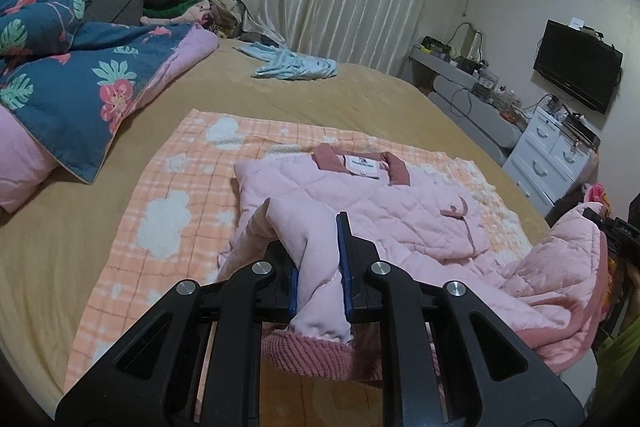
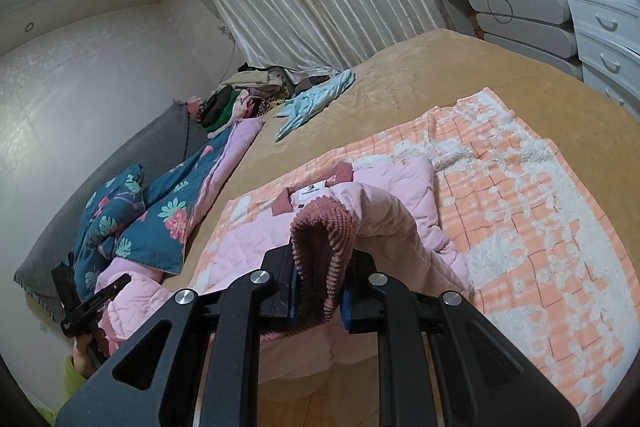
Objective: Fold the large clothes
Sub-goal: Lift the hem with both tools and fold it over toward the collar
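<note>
A pink quilted jacket point(image 1: 420, 219) with a dark pink collar lies on an orange checked blanket point(image 1: 168, 187) on the bed. My left gripper point(image 1: 318, 267) is shut on one pink sleeve near its ribbed dark pink cuff point(image 1: 308, 351), held above the jacket's near edge. My right gripper point(image 2: 320, 291) is shut on the other sleeve at its ribbed cuff point(image 2: 320, 247), the sleeve arching up from the jacket point(image 2: 248, 239). The right gripper shows at the right edge of the left wrist view point(image 1: 612, 227); the left gripper shows at the left of the right wrist view point(image 2: 88, 303).
A blue floral quilt point(image 1: 72, 75) lies at the bed's left. A light blue garment point(image 1: 296, 67) lies on the tan bedspread point(image 1: 360, 99) farther back. A clothes pile point(image 1: 180, 3) sits by the curtains. White drawers point(image 1: 548, 155) and a TV point(image 1: 576, 63) stand at right.
</note>
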`<state>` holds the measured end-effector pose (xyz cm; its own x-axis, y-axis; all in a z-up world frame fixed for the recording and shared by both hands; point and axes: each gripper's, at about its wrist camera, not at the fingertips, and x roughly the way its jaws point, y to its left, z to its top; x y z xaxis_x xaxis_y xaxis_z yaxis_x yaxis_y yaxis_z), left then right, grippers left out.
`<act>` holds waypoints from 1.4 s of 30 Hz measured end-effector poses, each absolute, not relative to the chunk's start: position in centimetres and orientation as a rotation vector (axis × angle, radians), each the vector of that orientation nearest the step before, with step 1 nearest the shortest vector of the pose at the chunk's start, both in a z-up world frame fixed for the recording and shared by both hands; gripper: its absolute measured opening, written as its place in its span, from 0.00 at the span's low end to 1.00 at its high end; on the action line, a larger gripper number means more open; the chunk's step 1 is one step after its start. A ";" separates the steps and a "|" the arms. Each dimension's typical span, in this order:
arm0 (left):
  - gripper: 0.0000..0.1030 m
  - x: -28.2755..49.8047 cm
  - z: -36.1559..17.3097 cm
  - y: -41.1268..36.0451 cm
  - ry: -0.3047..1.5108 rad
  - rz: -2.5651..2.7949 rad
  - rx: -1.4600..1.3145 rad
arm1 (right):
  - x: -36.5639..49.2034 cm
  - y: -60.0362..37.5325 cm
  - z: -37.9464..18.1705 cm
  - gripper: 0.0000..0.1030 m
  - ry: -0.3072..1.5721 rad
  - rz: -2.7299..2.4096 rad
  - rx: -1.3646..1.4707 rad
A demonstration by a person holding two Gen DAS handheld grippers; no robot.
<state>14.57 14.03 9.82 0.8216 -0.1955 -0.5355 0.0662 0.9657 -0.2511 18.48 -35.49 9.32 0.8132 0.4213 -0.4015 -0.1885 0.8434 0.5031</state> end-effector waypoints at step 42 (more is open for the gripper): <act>0.09 23.8 3.9 14.7 0.585 -0.080 -0.220 | 30.3 -37.8 2.8 0.37 0.662 0.284 0.718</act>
<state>23.85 14.65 3.88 0.8314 -0.1374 -0.5384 0.0130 0.9735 -0.2283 30.26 -37.77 2.76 0.7620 0.4557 -0.4602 -0.0195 0.7264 0.6870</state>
